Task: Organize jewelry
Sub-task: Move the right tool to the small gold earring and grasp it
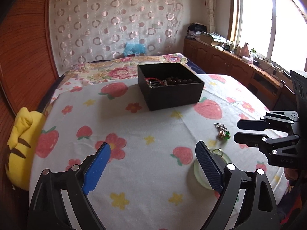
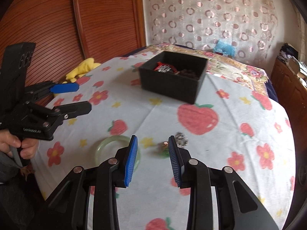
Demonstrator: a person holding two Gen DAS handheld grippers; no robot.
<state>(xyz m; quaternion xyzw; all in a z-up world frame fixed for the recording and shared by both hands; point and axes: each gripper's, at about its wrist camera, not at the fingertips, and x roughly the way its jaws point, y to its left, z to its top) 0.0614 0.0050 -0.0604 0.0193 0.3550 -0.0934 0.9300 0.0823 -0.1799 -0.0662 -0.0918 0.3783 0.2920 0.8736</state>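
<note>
A black open box (image 1: 173, 94) stands on the bed and holds a dark bead string and a red bracelet (image 2: 165, 67). A pale green bangle (image 1: 226, 158) lies on the sheet, partly behind my left gripper's right finger. A small silver and green trinket (image 1: 222, 131) lies just beyond it. My left gripper (image 1: 153, 153) is open and empty above the sheet. My right gripper (image 2: 152, 143) is open, low over the sheet, with the trinket (image 2: 181, 140) just past its fingertips and the bangle (image 2: 110, 143) at its left. Each gripper shows in the other's view: the right gripper (image 1: 236, 129), the left gripper (image 2: 84, 98).
A strawberry and flower sheet (image 1: 144, 126) covers the bed. A yellow plush toy (image 1: 21, 147) lies at the left edge by the wooden headboard (image 2: 57, 19). A wooden cabinet (image 1: 230, 61) with clutter runs under the window at the right.
</note>
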